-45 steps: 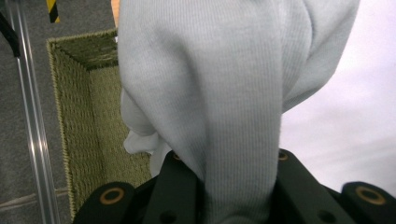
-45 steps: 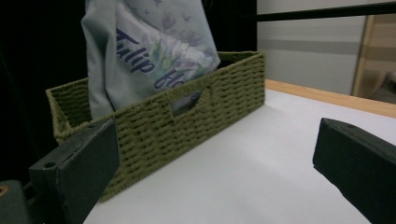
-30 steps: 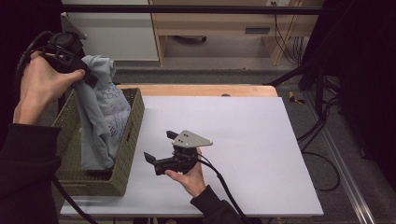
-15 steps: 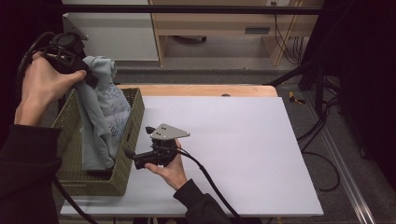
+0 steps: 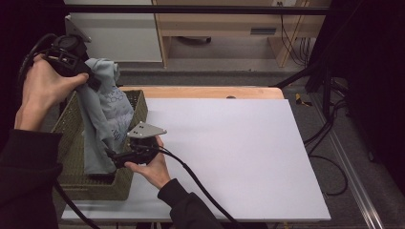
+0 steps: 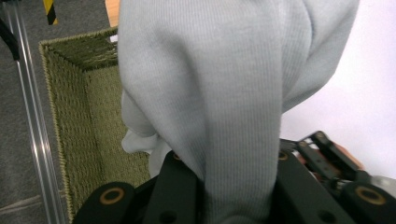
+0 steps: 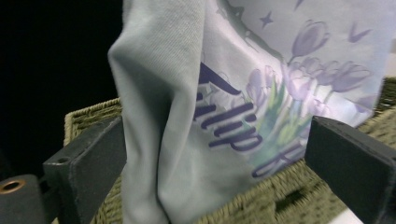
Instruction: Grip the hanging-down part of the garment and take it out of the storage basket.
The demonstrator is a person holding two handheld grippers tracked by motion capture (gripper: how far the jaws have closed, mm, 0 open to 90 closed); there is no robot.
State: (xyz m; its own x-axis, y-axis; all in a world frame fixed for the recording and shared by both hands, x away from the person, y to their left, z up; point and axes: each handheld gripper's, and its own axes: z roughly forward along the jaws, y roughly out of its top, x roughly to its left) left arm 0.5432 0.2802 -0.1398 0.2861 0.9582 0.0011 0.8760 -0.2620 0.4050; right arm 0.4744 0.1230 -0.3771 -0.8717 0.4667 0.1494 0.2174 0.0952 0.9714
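The left gripper (image 5: 88,81) is clamped on a bunched fold of a pale grey sweatshirt (image 5: 102,124), holding it up so it hangs down into the woven basket (image 5: 67,138) at the tabletop's (image 5: 239,152) left edge. The right gripper (image 5: 112,157) sits at the basket's right wall, jaws spread wide either side of the hanging cloth; its pads seem not to press it.

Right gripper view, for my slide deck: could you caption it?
Open right tongs straddle a hanging grey tulip-print garment above a woven green basket.
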